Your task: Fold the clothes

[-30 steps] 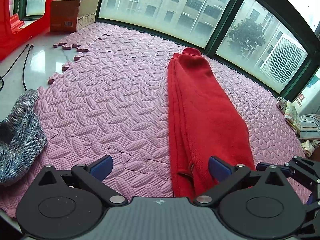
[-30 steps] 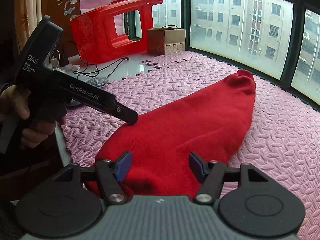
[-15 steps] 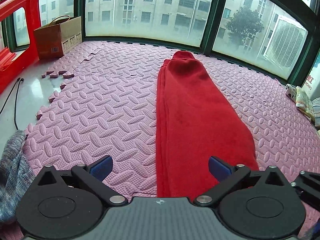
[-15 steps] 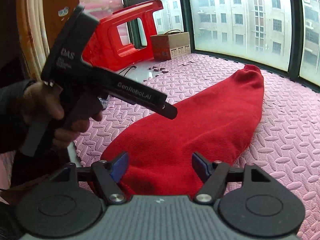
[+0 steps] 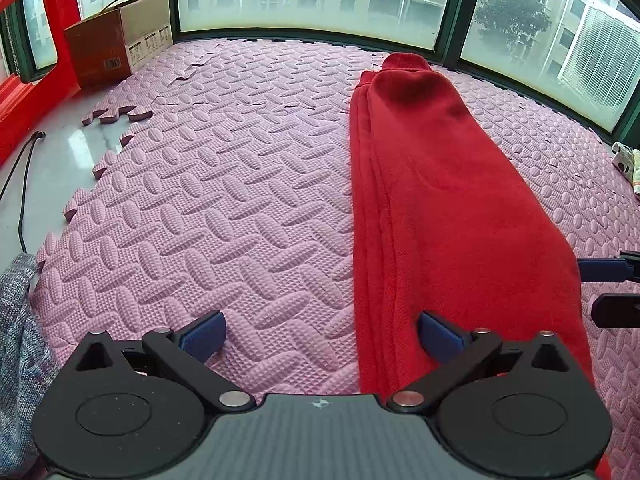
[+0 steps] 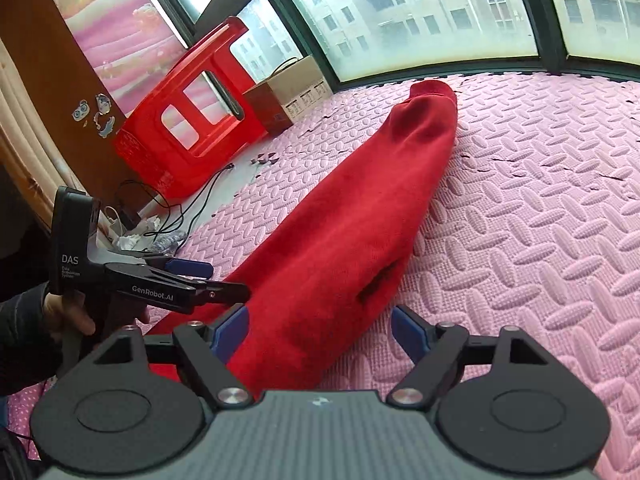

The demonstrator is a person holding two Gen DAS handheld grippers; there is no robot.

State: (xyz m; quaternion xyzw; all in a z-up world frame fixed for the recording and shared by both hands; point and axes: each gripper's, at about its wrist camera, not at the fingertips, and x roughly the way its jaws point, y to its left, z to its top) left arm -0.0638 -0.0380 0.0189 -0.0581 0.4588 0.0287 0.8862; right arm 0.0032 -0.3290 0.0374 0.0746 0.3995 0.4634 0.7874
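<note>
A red garment [image 5: 436, 200] lies folded into a long narrow strip on the pink foam mat [image 5: 224, 208], running away toward the window. It also shows in the right wrist view [image 6: 344, 232]. My left gripper [image 5: 320, 330] is open and empty above the strip's near end, left edge. My right gripper [image 6: 320, 330] is open and empty above the near end's right side. The right gripper's fingers [image 5: 608, 270] show at the left view's right edge. The left gripper [image 6: 192, 280] shows in the right view, held by a hand.
A cardboard box [image 5: 120, 40] and a red plastic stool [image 6: 188, 120] stand at the far left by the windows. Cables [image 5: 24, 184] lie on the bare floor. A grey knit garment [image 5: 20, 340] lies at the near left. More clothes [image 5: 628, 164] sit at the right.
Both grippers have dropped lower and closer over the near end of the red strip. The left gripper swung left of the strip; the right view tilted and moved right.
</note>
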